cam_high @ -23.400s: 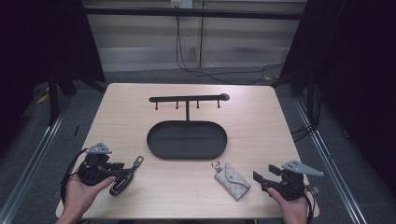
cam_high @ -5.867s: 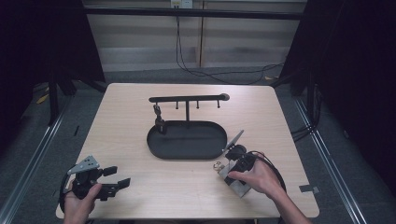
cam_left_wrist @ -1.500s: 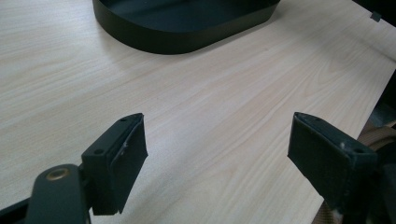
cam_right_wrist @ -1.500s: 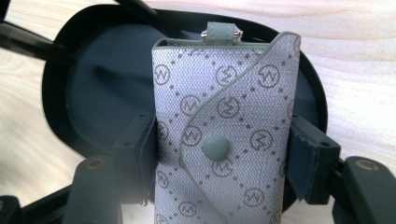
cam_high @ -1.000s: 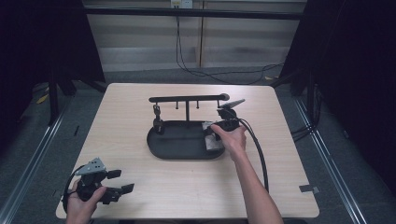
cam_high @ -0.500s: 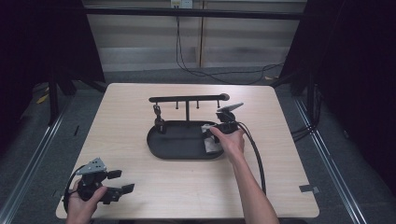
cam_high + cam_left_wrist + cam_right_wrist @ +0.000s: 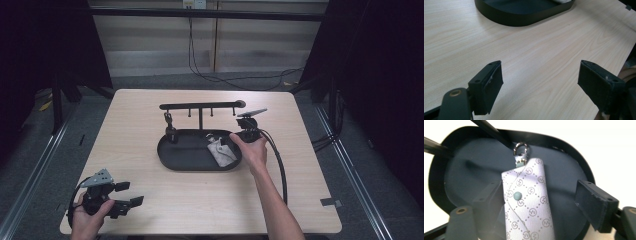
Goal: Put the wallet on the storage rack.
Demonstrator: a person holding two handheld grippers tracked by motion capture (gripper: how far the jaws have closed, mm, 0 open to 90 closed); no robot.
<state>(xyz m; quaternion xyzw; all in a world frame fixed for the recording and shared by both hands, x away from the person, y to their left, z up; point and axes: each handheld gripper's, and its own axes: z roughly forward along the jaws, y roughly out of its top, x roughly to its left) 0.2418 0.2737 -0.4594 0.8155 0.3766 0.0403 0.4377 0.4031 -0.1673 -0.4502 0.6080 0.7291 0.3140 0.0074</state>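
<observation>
Where the table's near edge meets the person's left hand, the left gripper point(image 7: 131, 196) sits low over bare wood, jaws spread wide with nothing between them. Seen from the left gripper view, its two black pads point(image 7: 491, 86) stand far apart above the pale wooden table point(image 7: 544, 57), and the dark rim of the tray point(image 7: 524, 21) lies well beyond them.

Mid-table: black oval tray point(image 7: 172, 157), shallow, with a raised rim. Grey patterned key pouch point(image 7: 220, 150) lies flat inside its right half. Right gripper view shows the pouch point(image 7: 529, 202) on the tray floor point(image 7: 469, 180), a small round snap on its flap, and a metal ring point(image 7: 520, 147) at its far end pointing away toward the tray rim.

Right gripper point(image 7: 232, 141) at the tray's right edge, held in the right hand point(image 7: 252, 150), forearm reaching in from the near side. Its jaws have just been opening. The pouch lies between them; the left pad point(image 7: 490, 195) is just beside or touching the pouch's edge, while the right pad stands clearly apart from it. No squeeze on the cloth.

Farther back: black T-shaped hook rack point(image 7: 200, 106) rises from the tray's far side. Dark key fob point(image 7: 169, 122) hangs from a hook near its left end. Cables trail across the floor beyond the table.
</observation>
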